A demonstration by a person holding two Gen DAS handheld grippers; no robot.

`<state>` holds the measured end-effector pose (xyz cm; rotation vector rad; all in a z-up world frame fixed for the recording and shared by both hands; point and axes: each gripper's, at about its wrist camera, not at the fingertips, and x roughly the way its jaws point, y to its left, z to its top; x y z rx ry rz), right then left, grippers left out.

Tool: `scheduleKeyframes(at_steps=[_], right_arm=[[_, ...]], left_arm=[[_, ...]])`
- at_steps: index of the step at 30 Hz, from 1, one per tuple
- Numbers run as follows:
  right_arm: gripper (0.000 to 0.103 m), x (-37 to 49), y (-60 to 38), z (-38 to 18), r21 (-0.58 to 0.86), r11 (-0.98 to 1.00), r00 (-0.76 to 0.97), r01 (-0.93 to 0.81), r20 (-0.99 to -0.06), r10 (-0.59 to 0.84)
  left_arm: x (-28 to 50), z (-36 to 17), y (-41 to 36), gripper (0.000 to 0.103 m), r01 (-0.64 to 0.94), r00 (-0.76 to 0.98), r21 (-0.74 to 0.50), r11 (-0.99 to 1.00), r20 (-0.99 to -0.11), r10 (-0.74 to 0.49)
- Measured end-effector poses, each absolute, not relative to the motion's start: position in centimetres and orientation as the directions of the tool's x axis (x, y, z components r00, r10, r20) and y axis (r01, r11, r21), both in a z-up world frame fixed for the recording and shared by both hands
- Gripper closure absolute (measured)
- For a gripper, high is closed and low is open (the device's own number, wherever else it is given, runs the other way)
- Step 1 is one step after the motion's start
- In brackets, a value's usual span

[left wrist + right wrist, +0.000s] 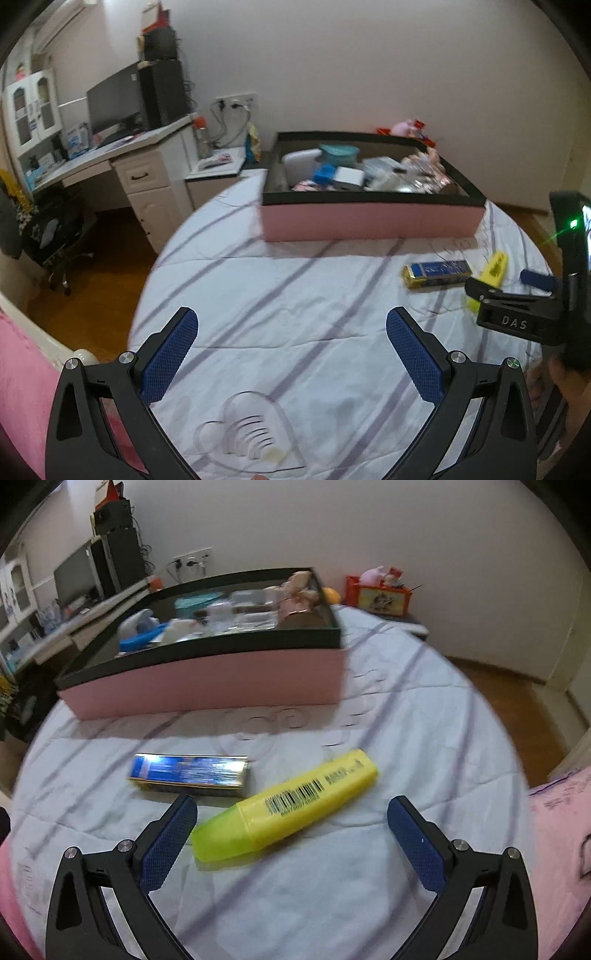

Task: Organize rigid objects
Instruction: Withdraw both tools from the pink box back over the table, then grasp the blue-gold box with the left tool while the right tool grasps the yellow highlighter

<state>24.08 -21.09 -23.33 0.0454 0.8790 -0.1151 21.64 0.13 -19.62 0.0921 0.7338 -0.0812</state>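
A yellow highlighter lies on the striped bedsheet, slanted, cap end toward me. My right gripper is open and empty, with the highlighter's cap end between its fingers. A blue and gold box lies just left of and behind the highlighter. In the left wrist view the box and the highlighter lie at the right, with the right gripper's body over them. My left gripper is open and empty above bare sheet. A pink storage box with a black rim holds several items.
A desk with a monitor stands at the left beyond the bed edge, with an office chair below. A red box of toys sits on a nightstand at the back right. A pink pillow lies at the right.
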Motion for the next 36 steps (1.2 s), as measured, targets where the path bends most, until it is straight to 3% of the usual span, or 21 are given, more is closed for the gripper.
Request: scheduleKeyframes(at_steps=[6,12,14,16,18,27,28,32,34,36], right_arm=[[0.0,22.5,-25.6,-23.2,-0.059,0.979,0.619,0.197,-0.766,-0.171],[0.013,23.7,-26.6,-23.2,0.005,0.996,0.636,0.087,-0.77,-0.052],[0.027,24.5,-26.4,-23.2,0.013,0.999,0.636,0.047,-0.772,-0.02],[0.053,25.0,-25.9,-23.1,0.011,1.0,0.64,0.011,-0.769,0.002],[0.062,25.4,-25.7,-23.2,0.008,1.0,0.635,-0.009,-0.773,0.012],[0.062,25.7,-26.3,-23.4,0.058,0.998,0.636,-0.014,-0.769,0.054],[0.062,25.8,-26.3,-23.5,0.063,0.998,0.637,-0.014,-0.769,0.057],[0.062,25.7,-26.5,-23.5,0.063,0.998,0.638,-0.014,-0.768,0.058],[0.062,25.7,-26.5,-23.5,0.069,0.997,0.638,-0.015,-0.767,0.063],[0.063,25.7,-26.6,-23.5,0.074,0.997,0.639,-0.016,-0.767,0.067]], left_arm=[[23.2,-21.0,-3.4,0.0,0.207,0.695,0.067,0.976,-0.712,-0.099],[25.8,-22.3,-7.4,0.0,0.326,0.643,0.096,0.941,-0.751,-0.146],[26.7,-22.5,-8.4,0.0,0.34,0.634,0.1,0.935,-0.759,-0.15],[27.6,-22.5,-9.6,0.0,0.364,0.638,0.12,0.923,-0.755,-0.153],[28.5,-22.7,-10.5,0.0,0.377,0.631,0.138,0.916,-0.762,-0.146],[31.0,-23.9,-13.3,0.001,0.476,0.585,0.172,0.863,-0.794,-0.164],[31.1,-23.8,-13.4,0.003,0.476,0.583,0.166,0.864,-0.795,-0.168],[30.8,-23.6,-13.4,0.045,0.496,0.54,0.064,0.866,-0.803,-0.25],[30.4,-23.5,-13.6,0.05,0.49,0.551,0.08,0.868,-0.8,-0.237],[30.0,-23.5,-13.5,0.067,0.491,0.546,0.067,0.868,-0.801,-0.247]])
